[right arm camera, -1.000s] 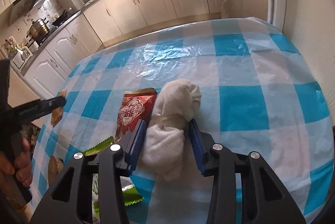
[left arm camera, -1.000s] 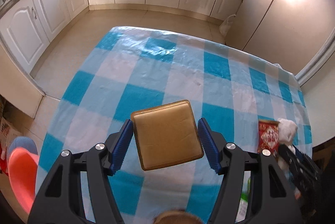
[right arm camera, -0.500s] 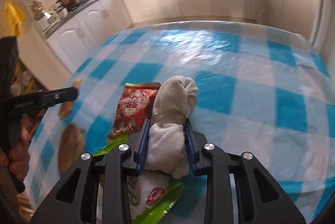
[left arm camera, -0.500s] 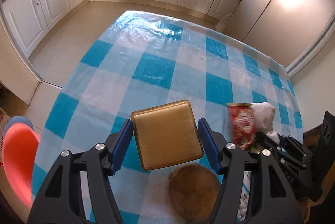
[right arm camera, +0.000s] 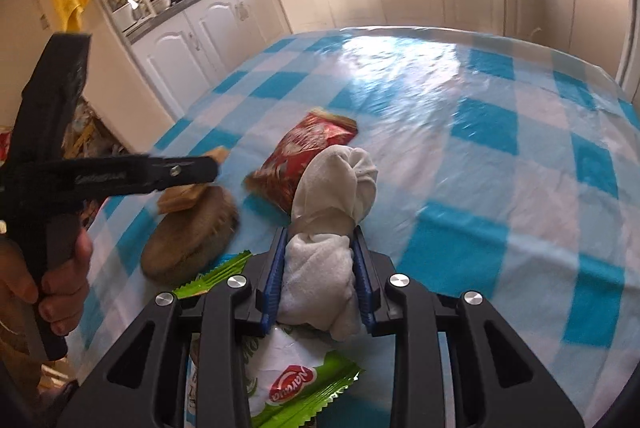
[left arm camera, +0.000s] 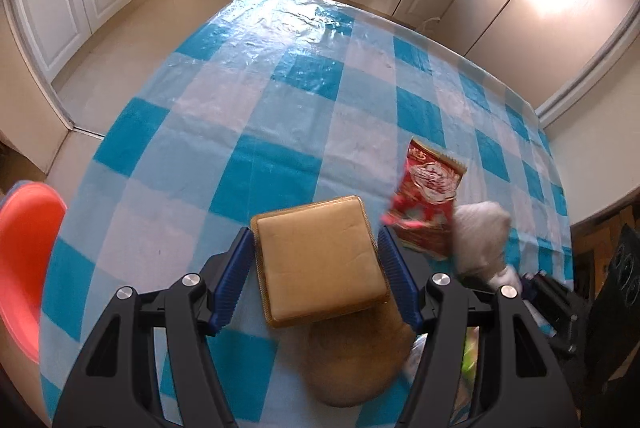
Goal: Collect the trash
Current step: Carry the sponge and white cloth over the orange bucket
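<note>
Right wrist view: right gripper (right arm camera: 318, 270) squeezes the soft white cloth wad (right arm camera: 334, 203) mid-body; left gripper (left arm camera: 316, 260) clamps a stiff brown pad (left arm camera: 318, 256) edgewise.

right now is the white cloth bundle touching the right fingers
Touching. The right wrist view shows both blue fingers of the right gripper pressed against the white cloth bundle, pinching it.

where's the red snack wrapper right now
The crinkled red foil snack wrapper lies flat on the blue-and-white checked tablecloth, just left of the white cloth bundle pinched in the right gripper, with the round brown mat further left.
</note>
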The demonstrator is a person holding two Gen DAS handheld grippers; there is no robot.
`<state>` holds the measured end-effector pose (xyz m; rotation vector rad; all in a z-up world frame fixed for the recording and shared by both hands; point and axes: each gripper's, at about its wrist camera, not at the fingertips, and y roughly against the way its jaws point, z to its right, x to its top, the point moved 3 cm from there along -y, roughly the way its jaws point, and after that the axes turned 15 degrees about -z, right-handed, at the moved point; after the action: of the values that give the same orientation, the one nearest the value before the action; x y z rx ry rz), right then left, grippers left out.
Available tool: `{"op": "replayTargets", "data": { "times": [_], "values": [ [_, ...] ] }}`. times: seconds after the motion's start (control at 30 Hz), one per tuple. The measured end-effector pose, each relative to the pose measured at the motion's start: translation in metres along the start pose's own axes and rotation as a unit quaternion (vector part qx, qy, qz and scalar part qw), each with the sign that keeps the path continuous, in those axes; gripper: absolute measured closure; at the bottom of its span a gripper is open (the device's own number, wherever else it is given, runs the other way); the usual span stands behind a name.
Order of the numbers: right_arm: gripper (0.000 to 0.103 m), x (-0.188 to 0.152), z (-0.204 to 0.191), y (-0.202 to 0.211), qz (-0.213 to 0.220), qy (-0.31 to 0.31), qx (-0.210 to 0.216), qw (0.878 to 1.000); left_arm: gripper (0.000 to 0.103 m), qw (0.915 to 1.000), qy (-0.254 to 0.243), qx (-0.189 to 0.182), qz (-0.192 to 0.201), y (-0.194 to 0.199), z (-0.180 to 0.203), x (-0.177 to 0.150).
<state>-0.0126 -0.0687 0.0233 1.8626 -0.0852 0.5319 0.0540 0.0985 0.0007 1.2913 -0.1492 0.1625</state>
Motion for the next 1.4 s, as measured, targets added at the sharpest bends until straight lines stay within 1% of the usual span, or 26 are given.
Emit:
{"op": "replayTargets", "data": {
  "times": [0.1,0.17,0.23,0.3,0.4,0.47,0.53,0.6,0.8,0.97,1.13,1.27,1.4],
  "values": [
    [0.071,-0.012,-0.019,0.002,0.000,0.013,-0.001,1.000,0.039,1.0000,-0.003,-0.005,0.000,0.004,-0.001,-0.012],
    [0.071,-0.018,-0.024,0.004,0.001,0.010,0.000,1.000,0.039,1.0000,-0.004,-0.005,0.003,0.007,-0.002,-0.019],
    [0.071,-0.022,-0.025,0.010,0.011,0.000,0.003,1.000,0.039,0.9999,-0.003,-0.012,0.005,0.010,-0.005,-0.025],
    [0.071,-0.025,-0.023,0.023,0.031,-0.015,-0.002,0.999,0.042,0.9998,-0.001,-0.019,0.009,0.013,-0.008,-0.029],
    [0.071,-0.027,-0.021,0.037,0.046,-0.037,-0.004,0.998,0.042,0.9992,0.007,-0.034,0.021,0.024,-0.014,-0.035],
    [0.071,-0.029,-0.019,0.043,0.051,-0.044,-0.010,0.998,0.042,0.9988,0.006,-0.036,0.031,0.031,-0.018,-0.038],
    [0.071,-0.032,-0.020,0.048,0.054,-0.051,-0.011,0.997,0.042,0.9984,0.009,-0.044,0.034,0.037,-0.023,-0.043],
    [0.071,-0.034,-0.022,0.052,0.057,-0.054,-0.013,0.997,0.042,0.9982,0.009,-0.044,0.039,0.041,-0.027,-0.046],
    [0.071,-0.044,-0.041,0.068,0.065,-0.054,-0.024,0.996,0.042,0.9973,0.015,-0.049,0.053,0.060,-0.044,-0.062],
    [0.071,-0.042,-0.061,0.078,0.070,-0.037,-0.025,0.997,0.042,0.9961,0.037,-0.048,0.064,0.077,-0.073,-0.078],
    [0.071,-0.034,-0.092,0.080,0.067,-0.010,-0.012,0.998,0.042,0.9944,0.062,-0.040,0.076,0.095,-0.111,-0.096],
    [0.071,-0.025,-0.128,0.071,0.056,0.022,0.013,0.998,0.042,0.9918,0.089,-0.017,0.091,0.110,-0.152,-0.111],
    [0.071,-0.013,-0.169,0.052,0.030,0.058,0.043,0.997,0.042,0.9875,0.119,0.002,0.103,0.122,-0.195,-0.120]
  ]
}}
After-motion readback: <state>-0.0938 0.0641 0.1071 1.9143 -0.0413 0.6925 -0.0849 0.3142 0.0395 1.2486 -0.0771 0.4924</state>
